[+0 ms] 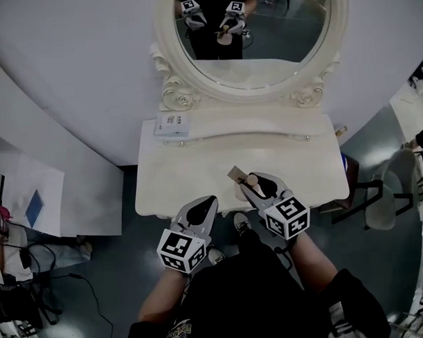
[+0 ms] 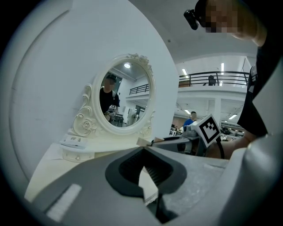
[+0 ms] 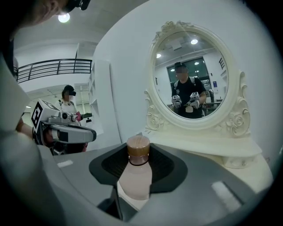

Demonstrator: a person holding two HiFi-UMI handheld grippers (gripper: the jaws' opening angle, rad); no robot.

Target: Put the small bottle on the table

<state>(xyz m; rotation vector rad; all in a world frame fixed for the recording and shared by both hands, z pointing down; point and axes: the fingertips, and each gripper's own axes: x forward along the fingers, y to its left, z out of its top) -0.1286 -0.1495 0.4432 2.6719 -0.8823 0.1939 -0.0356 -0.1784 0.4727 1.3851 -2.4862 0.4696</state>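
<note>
The small bottle [image 3: 134, 174] has a pale pink body and a brown wooden cap. My right gripper [image 3: 135, 178] is shut on its body, with the cap pointing forward toward the mirror. In the head view the bottle [image 1: 251, 181] and the right gripper [image 1: 256, 187] are over the front part of the white dressing table [image 1: 177, 173], right of centre. My left gripper [image 1: 210, 201] hovers at the table's front edge, to the left of the right one. Its jaws are shut on nothing [image 2: 146, 176].
An oval mirror [image 1: 252, 32] in a carved white frame stands at the back of the table. A small white labelled box [image 1: 172, 124] lies on the raised shelf at back left. A small tan piece [image 1: 235, 174] shows beside the bottle's cap. A chair [image 1: 396, 193] stands right of the table.
</note>
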